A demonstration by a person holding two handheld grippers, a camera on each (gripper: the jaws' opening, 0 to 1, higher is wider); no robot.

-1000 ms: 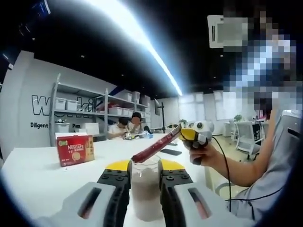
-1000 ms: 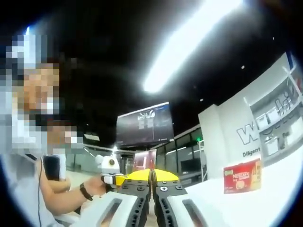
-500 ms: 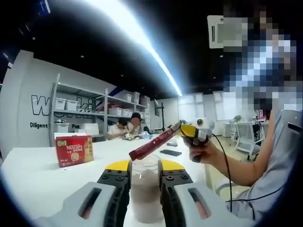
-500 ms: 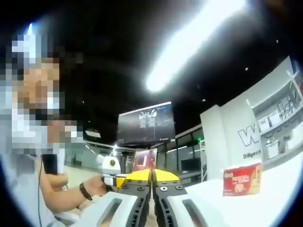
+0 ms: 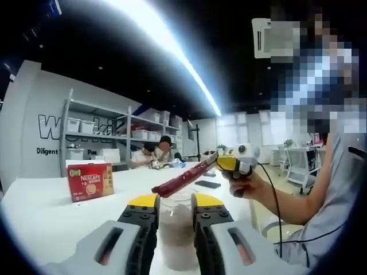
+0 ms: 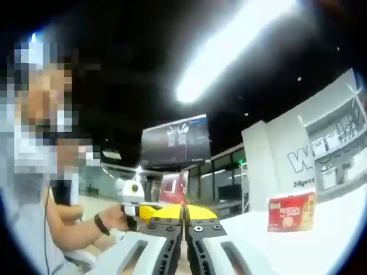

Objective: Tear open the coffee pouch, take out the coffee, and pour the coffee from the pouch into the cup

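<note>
My left gripper (image 5: 175,201) is shut on a clear cup (image 5: 176,232) that has brownish powder in its lower part. Coming in from the right, my right gripper (image 5: 222,162) is shut on a long red coffee pouch (image 5: 182,179). The pouch slopes down to the left, and its low end hangs just above the cup's rim. In the right gripper view, my right gripper (image 6: 184,213) has its jaws closed together, and the red pouch (image 6: 174,188) stands up just behind them. A hand holds the left gripper (image 6: 136,208) at the lower left there.
A red Nescafe box (image 5: 90,181) (image 6: 291,211) stands on the white table (image 5: 51,212) to the left. A dark phone (image 5: 206,184) lies further back. People sit at the table's far end (image 5: 152,156), with shelves behind. The person's forearm (image 5: 281,203) crosses the right side.
The pouch's low end has crept a little to the left over the cup, with a slight wobble of the right gripper. The left gripper and the cup have held still.
</note>
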